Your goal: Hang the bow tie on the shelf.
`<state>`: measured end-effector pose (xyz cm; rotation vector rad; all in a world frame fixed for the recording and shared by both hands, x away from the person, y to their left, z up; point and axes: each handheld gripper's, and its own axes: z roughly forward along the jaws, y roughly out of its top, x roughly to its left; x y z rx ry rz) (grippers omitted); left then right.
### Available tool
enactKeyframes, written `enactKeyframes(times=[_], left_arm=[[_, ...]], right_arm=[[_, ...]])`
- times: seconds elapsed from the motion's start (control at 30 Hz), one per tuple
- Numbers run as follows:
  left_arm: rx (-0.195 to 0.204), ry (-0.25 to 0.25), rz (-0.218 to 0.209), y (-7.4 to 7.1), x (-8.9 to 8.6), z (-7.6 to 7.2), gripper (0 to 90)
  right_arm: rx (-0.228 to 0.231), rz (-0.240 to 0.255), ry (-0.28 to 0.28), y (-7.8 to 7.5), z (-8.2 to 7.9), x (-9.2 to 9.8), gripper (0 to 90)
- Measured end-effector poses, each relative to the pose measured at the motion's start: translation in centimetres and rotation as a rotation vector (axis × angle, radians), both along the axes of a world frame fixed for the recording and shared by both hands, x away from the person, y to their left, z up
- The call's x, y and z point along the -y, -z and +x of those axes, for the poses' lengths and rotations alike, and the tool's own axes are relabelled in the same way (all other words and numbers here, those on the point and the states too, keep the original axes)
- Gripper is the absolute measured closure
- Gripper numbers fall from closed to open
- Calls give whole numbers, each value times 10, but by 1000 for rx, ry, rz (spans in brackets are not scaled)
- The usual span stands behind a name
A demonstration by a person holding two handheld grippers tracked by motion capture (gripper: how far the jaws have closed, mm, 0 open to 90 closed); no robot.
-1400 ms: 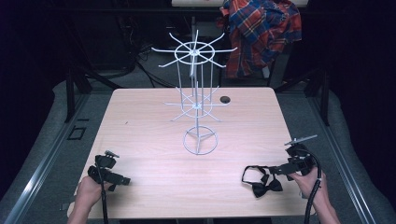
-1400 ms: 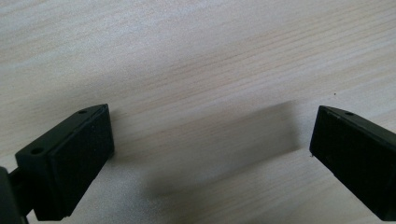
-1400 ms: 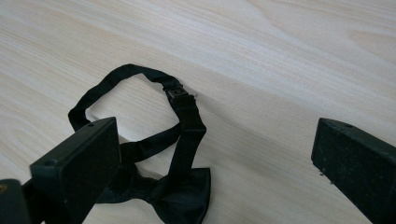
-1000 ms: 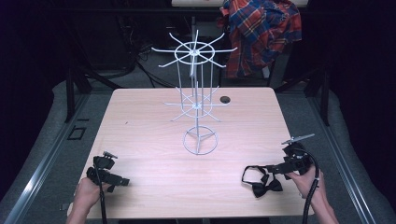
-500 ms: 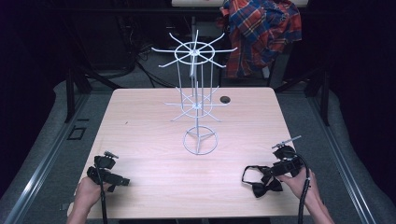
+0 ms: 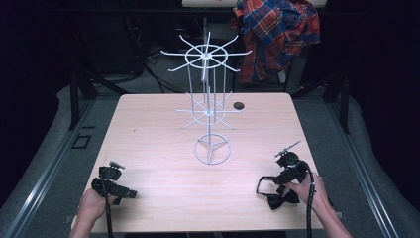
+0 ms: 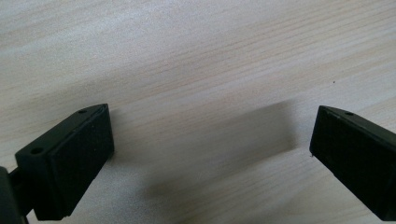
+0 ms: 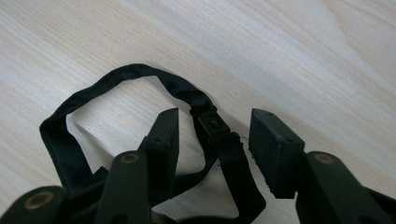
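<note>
A black bow tie (image 6: 280, 200) with a looped neck strap (image 8: 126, 74) lies on the wooden table (image 6: 158, 129) at the front right. My right gripper (image 6: 274, 180) is low over it and open. In the right gripper view its jaws (image 8: 215, 119) straddle the strap at its small black clasp (image 8: 211, 125) without pinching it. My left gripper (image 6: 130, 194) rests near the front left corner, open wide, with bare wood between its jaws (image 7: 210, 126). A white wire display rack (image 6: 208, 111) with two tiers of radiating hooks stands mid-table on a ring base (image 6: 212, 149).
A small dark round object (image 6: 239, 105) lies behind the rack to the right. A plaid shirt (image 6: 277, 34) hangs beyond the table's far edge. Dark floor and metal rails surround the table. Bare wood stretches between the two grippers.
The right gripper has moved left and toward the front, closing in over the bow tie's strap. The left gripper has stayed almost still.
</note>
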<state>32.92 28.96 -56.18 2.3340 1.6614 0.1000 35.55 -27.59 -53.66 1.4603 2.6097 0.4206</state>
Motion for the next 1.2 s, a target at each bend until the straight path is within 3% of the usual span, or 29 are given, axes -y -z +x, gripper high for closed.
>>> enactKeyframes(times=[0.1,0.13,0.17,0.33,0.4,0.43,0.53,0.6,0.63,0.7,0.93,1.2], left_arm=[[-3,1,7,0,1,1,0],[-2,1,12,0,1,1,0],[-3,1,15,0,2,2,0],[-8,4,20,0,2,3,0],[-3,0,18,0,1,4,0],[-2,-1,17,0,0,5,0],[-3,0,20,0,1,5,0],[-1,-3,15,0,0,5,0],[1,-4,14,0,0,5,0],[-4,-8,7,0,-1,5,0],[2,-7,-4,-2,-3,5,0],[42,-14,-10,-7,-3,4,0]], right_arm=[[0,3,2,2,-1,-1,567],[19,20,29,5,-3,-3,572],[2,-22,1,3,-2,-1,582],[15,-18,12,7,-3,-3,623],[-2,-37,-9,6,-2,-3,641],[21,-24,12,8,-4,-5,671],[6,-63,-26,8,-3,-7,737],[8,-70,-36,8,-4,-9,747],[18,-47,-20,10,-5,-10,749],[12,-82,-45,6,-5,-11,753],[92,-50,-51,-9,-9,-11,754],[184,-13,-49,-28,-14,-12,754]])
